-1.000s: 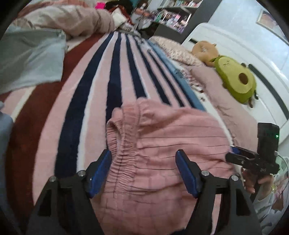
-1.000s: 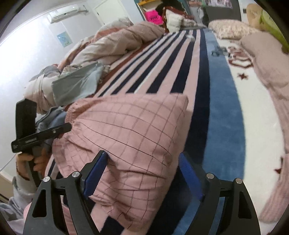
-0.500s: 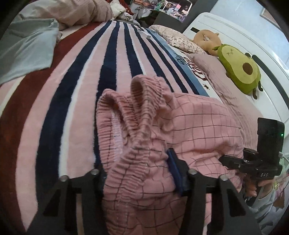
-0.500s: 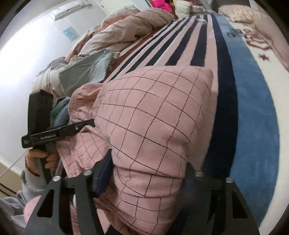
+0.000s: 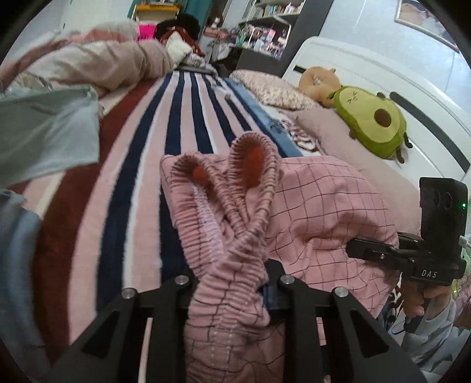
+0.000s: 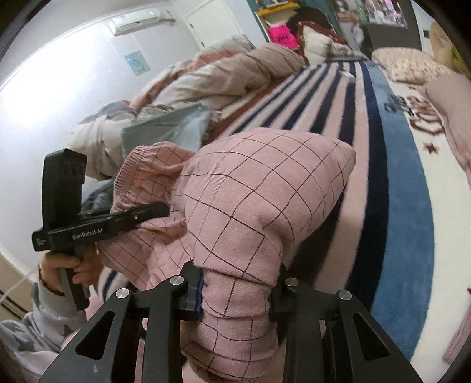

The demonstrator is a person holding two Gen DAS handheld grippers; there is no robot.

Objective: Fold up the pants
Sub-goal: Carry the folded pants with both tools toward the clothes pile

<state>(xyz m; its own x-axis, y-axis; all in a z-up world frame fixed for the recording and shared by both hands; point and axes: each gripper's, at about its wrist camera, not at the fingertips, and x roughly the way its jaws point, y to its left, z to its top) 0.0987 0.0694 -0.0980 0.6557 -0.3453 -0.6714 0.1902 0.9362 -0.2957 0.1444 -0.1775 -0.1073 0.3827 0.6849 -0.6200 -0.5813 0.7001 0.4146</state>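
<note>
Since prev. frames both tools went from wide open over the flat pants to pinching them: fabric now bunched up and lifted off the bed, where a sec. ago it lay spread.

L wrist view, near to far:
- Left tool (image 5: 232, 290) jaws narrow and closing, with gathered elastic waistband of the pink checked pants (image 5: 323, 206) squeezed between them. Cloth bulged out above and below the pads.
- Waistband stood up in two loops just past the tool; rest of the pants draped to the right, toward the right tool (image 5: 353, 250), held in the person's right hand (image 5: 418, 300).
- Pants sat over the striped blanket (image 5: 141, 182) covering the bed.
- Light blue-grey garment (image 5: 44, 132) lay at left on the blanket, apart from the pants.
- Avocado plush (image 5: 371, 120) and a tan plush toy (image 5: 316, 82) rested by the white headboard (image 5: 368, 67), far right.
- Rumpled duvet (image 5: 112, 62) at far end, shelves behind.

R wrist view, near to far:
- Right tool jaws narrow and closing too, a thick fold of pants leg between them, pads pressed into it.
- Fabric ballooned up ahead of the tool; waistband end ran left to the left tool, gripped by the left hand (image 6: 67, 268).
- Blue border of blanket at right; duvet and wall AC unit (image 6: 135, 20) beyond.
</note>
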